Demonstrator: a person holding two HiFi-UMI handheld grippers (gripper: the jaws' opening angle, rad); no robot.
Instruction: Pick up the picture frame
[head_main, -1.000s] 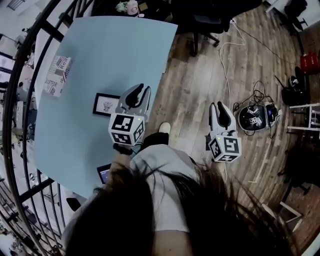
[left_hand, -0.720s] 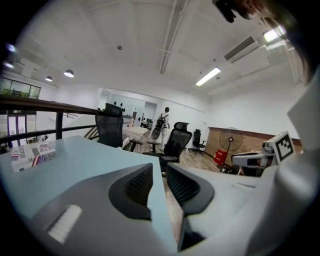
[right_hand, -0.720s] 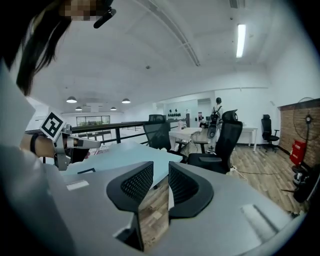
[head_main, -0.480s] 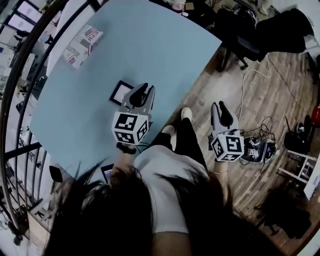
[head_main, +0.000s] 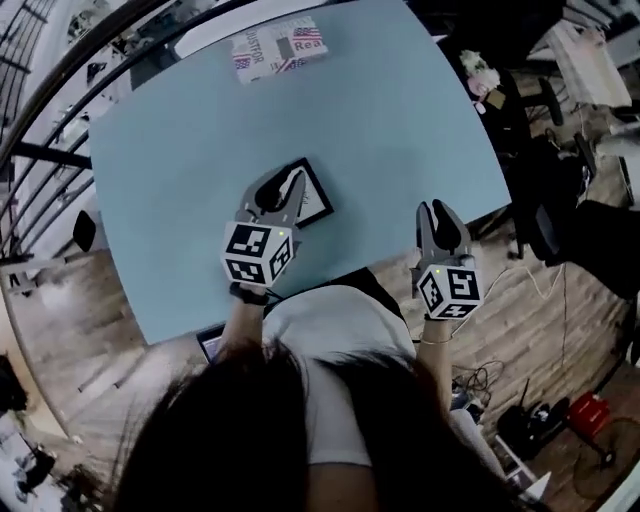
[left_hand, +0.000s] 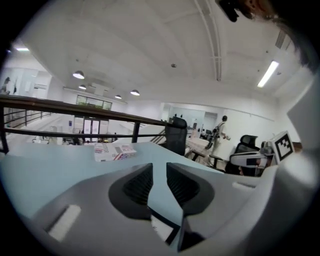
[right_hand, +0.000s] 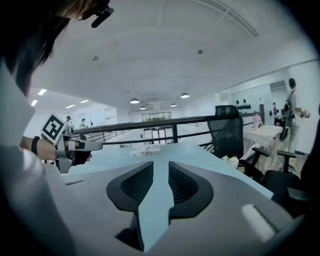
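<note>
The black picture frame (head_main: 312, 196) with a white print lies flat on the light-blue table (head_main: 170, 190). My left gripper (head_main: 281, 184) hovers over the frame's left part and hides that side. Its jaws stand a little apart with nothing between them. In the left gripper view a corner of the frame (left_hand: 164, 227) shows just below the left gripper (left_hand: 159, 177). My right gripper (head_main: 438, 212) is over the table near its right front edge, apart from the frame. Through the right gripper (right_hand: 161, 175) only bare tabletop shows in the narrow gap between its jaws.
A flat box with a flag print (head_main: 280, 47) lies at the table's far side. A dark railing (head_main: 60, 90) runs behind the table. Office chairs (head_main: 560, 210) stand to the right on the wooden floor. A small flower bunch (head_main: 481, 75) sits off the table's right corner.
The view has swung round toward the table. My right gripper has come from above the floor to over the table edge, and my left gripper now hangs over the frame.
</note>
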